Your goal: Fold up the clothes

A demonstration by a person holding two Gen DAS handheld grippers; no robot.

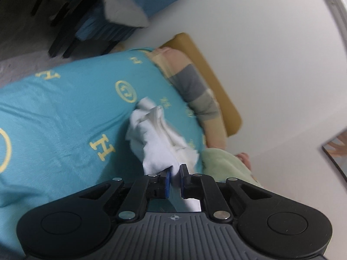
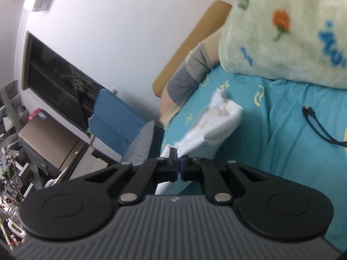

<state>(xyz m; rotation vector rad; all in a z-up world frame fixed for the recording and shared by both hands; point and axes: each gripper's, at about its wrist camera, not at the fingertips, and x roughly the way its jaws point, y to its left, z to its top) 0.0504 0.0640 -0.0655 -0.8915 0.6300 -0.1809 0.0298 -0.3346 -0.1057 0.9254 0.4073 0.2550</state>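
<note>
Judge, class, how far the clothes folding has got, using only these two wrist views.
Done: nothing folded yet; the white garment is bunched and crumpled over the teal bedsheet. In hand: the left hand-held gripper and right hand-held gripper are each shut on an edge of it. Left: spreading it flat and making every fold.

Green blanket (image 2: 282, 32) and black cable (image 2: 314, 125) lie on teal bedsheet (image 2: 282, 151).

- White garment (image 1: 156, 136): soft, matt cloth, crumpled.
- Teal bedsheet (image 1: 65, 112): matt woven cloth, yellow print.
- Green blanket (image 2: 282, 32): fuzzy fleece.
- Left tongs (image 1: 175, 178), right tongs (image 2: 178, 166): matt black plastic, shiny metal rivets.
- Cable (image 2: 318, 127): smooth black plastic.
</note>
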